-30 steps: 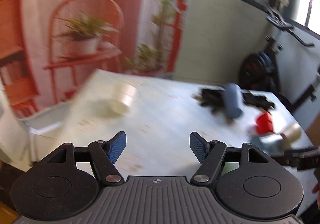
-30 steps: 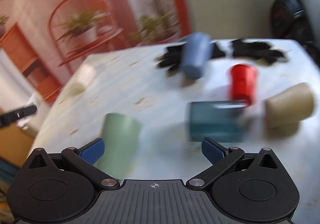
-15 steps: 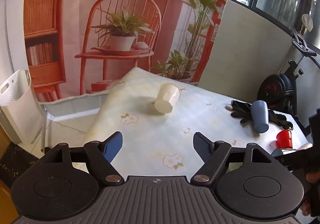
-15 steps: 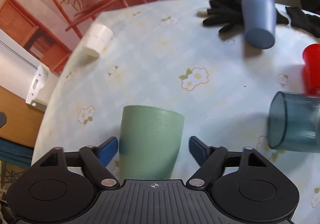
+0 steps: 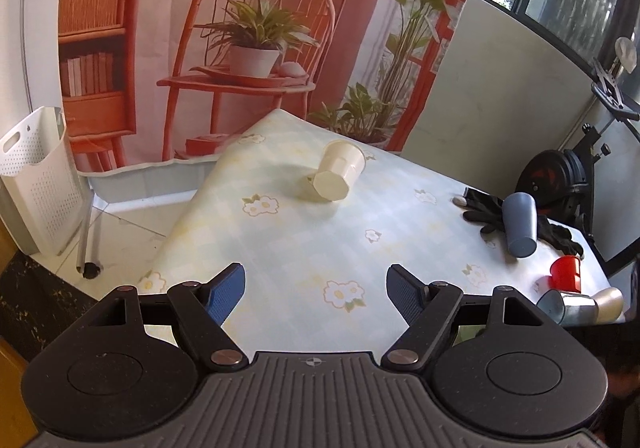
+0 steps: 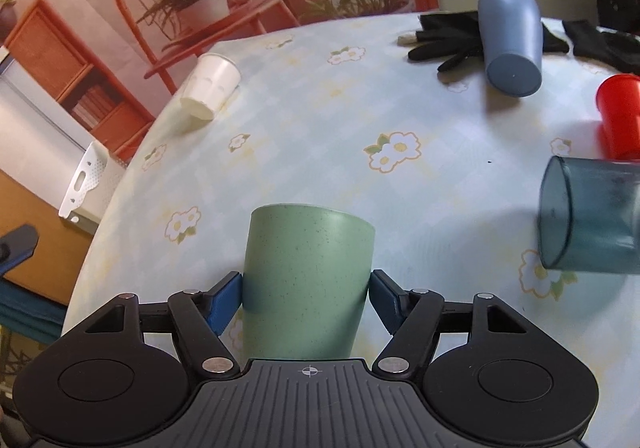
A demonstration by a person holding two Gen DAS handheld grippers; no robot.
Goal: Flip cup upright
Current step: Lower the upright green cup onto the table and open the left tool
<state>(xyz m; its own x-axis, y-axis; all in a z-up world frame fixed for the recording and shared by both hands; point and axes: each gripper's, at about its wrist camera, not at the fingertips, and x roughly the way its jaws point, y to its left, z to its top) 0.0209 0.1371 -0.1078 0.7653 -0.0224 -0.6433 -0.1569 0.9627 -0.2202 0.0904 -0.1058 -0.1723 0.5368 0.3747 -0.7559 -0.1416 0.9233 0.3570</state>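
Observation:
A green cup (image 6: pixel 306 280) lies on its side on the flowered tablecloth (image 6: pixel 320 119), its base pointing away from me. My right gripper (image 6: pixel 306 294) has its blue pads against both sides of the cup. My left gripper (image 5: pixel 316 288) is open and empty above the near left part of the table (image 5: pixel 304 244). A white cup (image 5: pixel 340 175) lies on its side at the far end and also shows in the right wrist view (image 6: pixel 210 87).
A blue-grey cup (image 6: pixel 512 43) lies on black gloves (image 6: pixel 448 37). A red cup (image 6: pixel 620 119) and a clear teal cup (image 6: pixel 588 219) are at the right. A tan cup (image 5: pixel 608 304) shows in the left wrist view. A white basket (image 5: pixel 38 183) stands left of the table.
My right gripper has moved down onto the green cup and its fingers have closed in to the cup's sides. My left gripper has swung left and steadied.

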